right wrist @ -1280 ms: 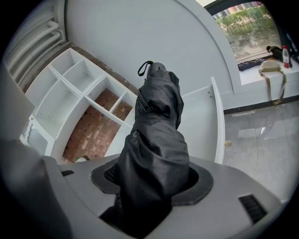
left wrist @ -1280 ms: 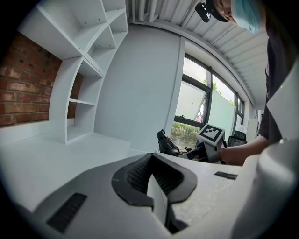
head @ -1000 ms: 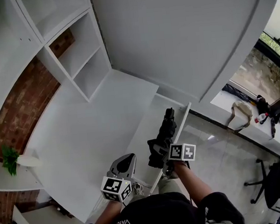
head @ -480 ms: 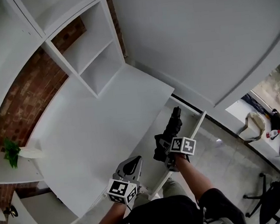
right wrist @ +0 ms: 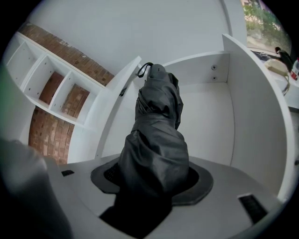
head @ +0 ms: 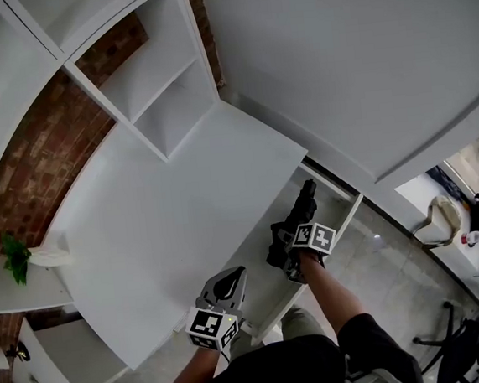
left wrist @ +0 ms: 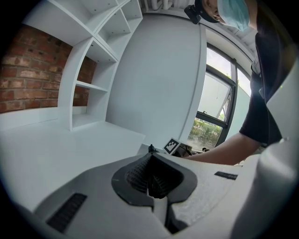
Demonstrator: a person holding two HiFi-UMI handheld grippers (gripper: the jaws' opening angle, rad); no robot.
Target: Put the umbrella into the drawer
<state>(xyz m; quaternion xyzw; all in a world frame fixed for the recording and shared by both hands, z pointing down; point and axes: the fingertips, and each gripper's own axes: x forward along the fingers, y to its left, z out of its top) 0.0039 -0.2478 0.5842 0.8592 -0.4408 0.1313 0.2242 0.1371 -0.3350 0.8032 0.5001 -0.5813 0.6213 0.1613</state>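
Umbrella (right wrist: 156, 126) in right hand-held gripper (right wrist: 152, 181)

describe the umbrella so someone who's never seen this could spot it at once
Start at the big white desk; an open drawer sticks out of its front edge. Pointing into that drawer, the right gripper clamps the umbrella, a folded bundle of crumpled black fabric with a small loop at its far tip, dark where desk and drawer are all white.

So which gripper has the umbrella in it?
The right gripper: its jaws are shut on the black folded umbrella, pointing into the open drawer. The left gripper has its jaws together with nothing between them.
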